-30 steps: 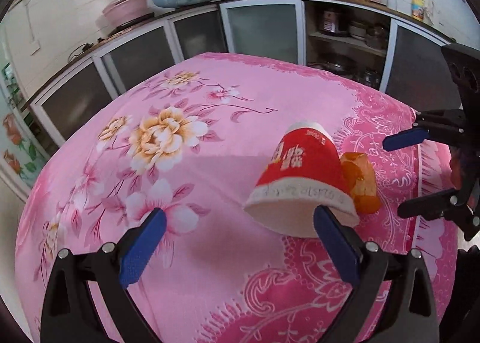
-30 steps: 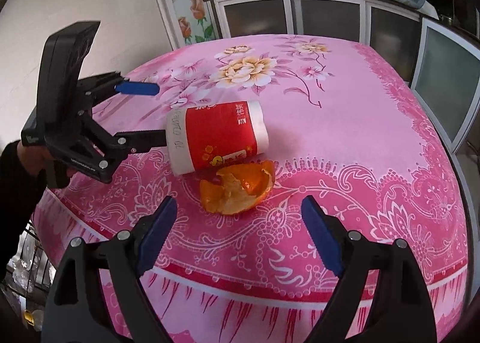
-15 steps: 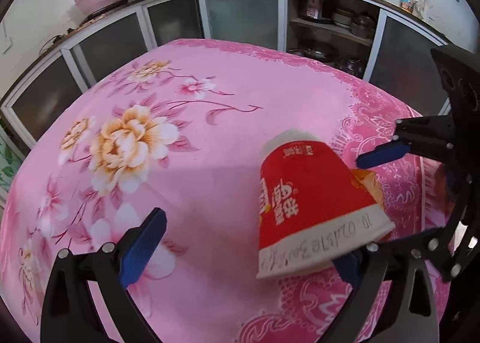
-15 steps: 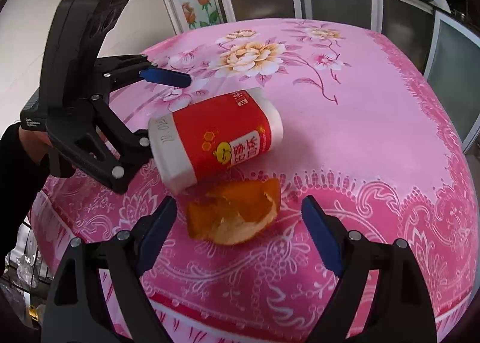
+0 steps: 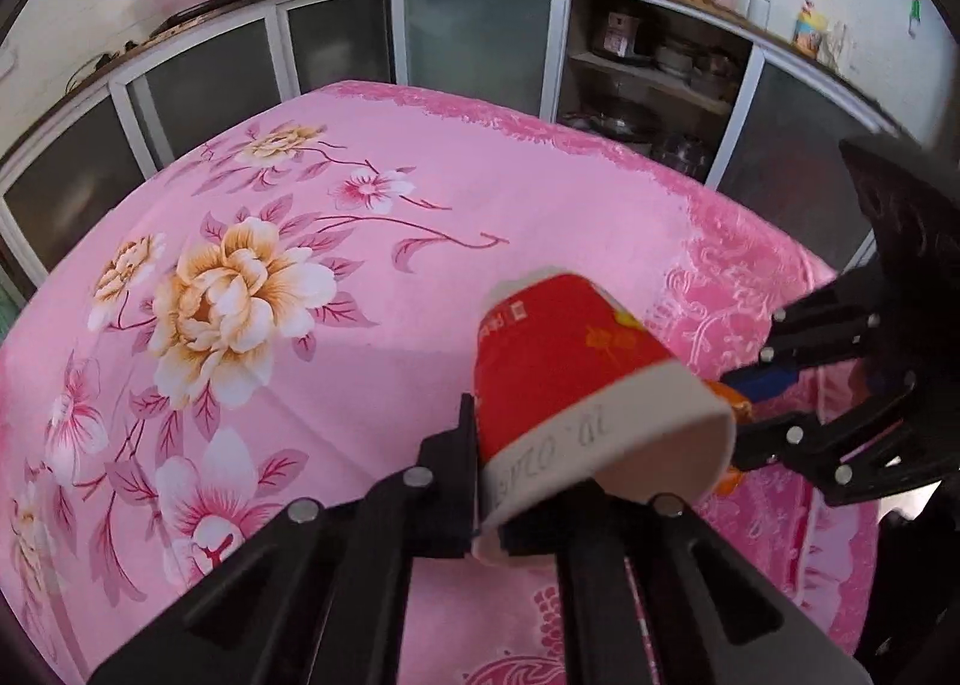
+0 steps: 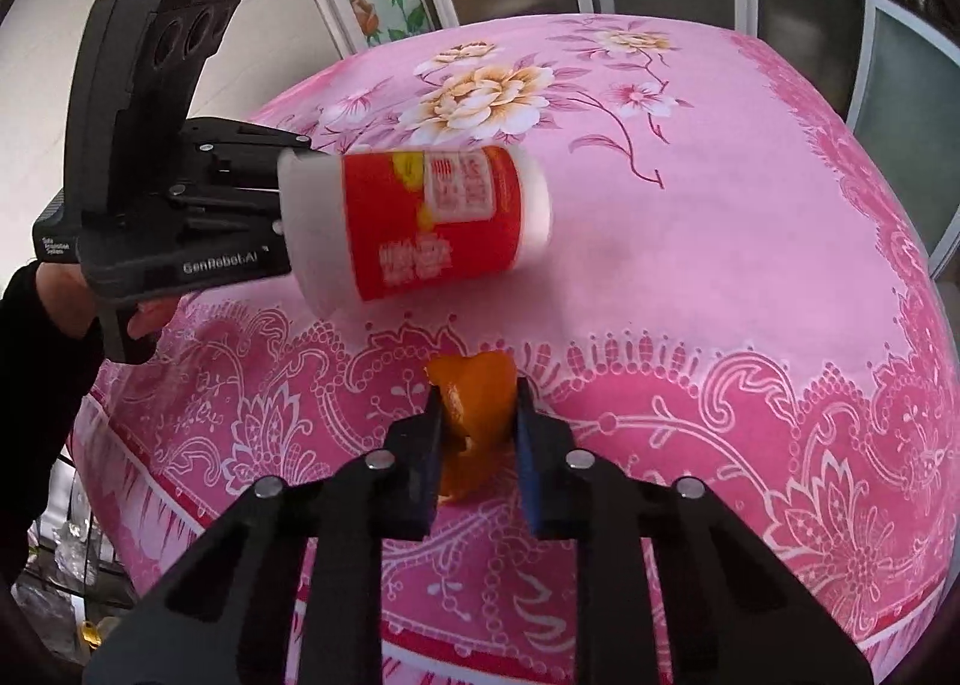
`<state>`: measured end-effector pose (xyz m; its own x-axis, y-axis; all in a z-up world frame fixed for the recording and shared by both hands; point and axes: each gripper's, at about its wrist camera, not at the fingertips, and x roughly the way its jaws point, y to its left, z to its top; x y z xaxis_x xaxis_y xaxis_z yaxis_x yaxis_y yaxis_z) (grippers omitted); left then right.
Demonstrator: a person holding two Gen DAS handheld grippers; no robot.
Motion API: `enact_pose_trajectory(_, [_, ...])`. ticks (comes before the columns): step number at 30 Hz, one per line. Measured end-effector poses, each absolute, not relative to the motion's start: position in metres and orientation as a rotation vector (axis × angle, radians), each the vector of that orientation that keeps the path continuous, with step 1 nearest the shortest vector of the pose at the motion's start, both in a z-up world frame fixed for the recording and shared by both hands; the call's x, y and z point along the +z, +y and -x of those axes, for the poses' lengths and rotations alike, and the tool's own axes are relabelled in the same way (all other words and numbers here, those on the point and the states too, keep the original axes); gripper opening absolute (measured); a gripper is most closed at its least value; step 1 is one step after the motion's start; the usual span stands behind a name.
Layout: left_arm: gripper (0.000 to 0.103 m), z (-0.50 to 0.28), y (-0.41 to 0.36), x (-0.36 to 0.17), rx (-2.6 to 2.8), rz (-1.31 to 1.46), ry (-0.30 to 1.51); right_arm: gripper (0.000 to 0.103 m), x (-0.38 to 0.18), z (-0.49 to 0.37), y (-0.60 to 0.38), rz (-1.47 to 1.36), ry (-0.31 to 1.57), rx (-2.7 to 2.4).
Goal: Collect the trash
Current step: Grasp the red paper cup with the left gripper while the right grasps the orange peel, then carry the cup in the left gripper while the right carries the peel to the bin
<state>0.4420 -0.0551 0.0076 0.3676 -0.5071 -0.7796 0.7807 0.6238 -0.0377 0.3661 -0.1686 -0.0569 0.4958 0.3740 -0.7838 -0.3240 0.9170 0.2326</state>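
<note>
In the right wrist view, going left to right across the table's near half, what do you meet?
Black left gripper → red-and-white paper cup pinched at its rim → orange peel between the closing right gripper pads.

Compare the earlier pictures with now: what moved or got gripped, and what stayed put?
The left gripper closed on the red paper cup's rim. The right gripper is closing around the orange peel. The pink tablecloth is unchanged.
</note>
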Motion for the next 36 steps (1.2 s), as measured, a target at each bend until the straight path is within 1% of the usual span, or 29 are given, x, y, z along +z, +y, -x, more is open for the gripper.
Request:
enact_pose_trajectory(11, [0.004,-0.419,-0.04,0.045,-0.845,-0.282,0.799,0.018,-0.028,-0.321,-0.188,-0.083,0.909,0.413])
enact_pose_trajectory(23, [0.004,-0.342,-0.026,0.072,-0.828,-0.215,0.737,0.018,0.009,-0.246,-0.219,-0.117,0.828,0.341])
enact_pose_trajectory(29, [0.004,-0.304,-0.033,0.079,-0.839,-0.177,0.722,0.018,0.02,-0.207,-0.245,-0.146,0.798,0.288])
enact_pose_trajectory(36, [0.004,-0.266,-0.064,0.09,-0.885,-0.146,0.691,0.018,0.031,-0.16,-0.287,-0.193,0.754,0.201])
